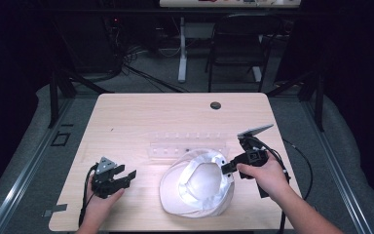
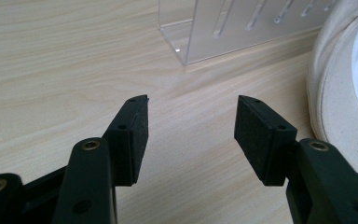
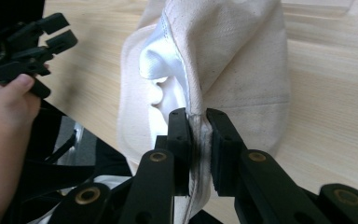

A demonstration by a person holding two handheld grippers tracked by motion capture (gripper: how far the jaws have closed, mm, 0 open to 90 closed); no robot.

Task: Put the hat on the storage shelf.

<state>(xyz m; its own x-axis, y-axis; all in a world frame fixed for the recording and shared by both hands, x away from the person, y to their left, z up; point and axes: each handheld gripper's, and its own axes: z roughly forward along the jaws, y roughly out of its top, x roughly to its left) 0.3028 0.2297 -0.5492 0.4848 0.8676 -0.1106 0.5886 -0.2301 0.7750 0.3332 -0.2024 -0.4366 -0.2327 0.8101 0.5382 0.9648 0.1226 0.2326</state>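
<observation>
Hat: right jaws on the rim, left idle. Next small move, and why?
Probably bring the left gripper across to the hat's near rim. The right gripper is clamped on the hat's edge seam, while the left one's jaws stand open over bare table, apart from the hat, which lies upside down in front of the clear rack. A second grip would steady any lift.

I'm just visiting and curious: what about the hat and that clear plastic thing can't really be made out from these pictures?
- Hat, high view: lies upside down, so its outer top is hidden against the table.
- Hat's edge, right gripper view: the pinched part is covered by the right gripper.
- Clear rack, high view: too faint and small to tell what its slots hold.
- Rack, left gripper view: cut off by the top edge.
</observation>
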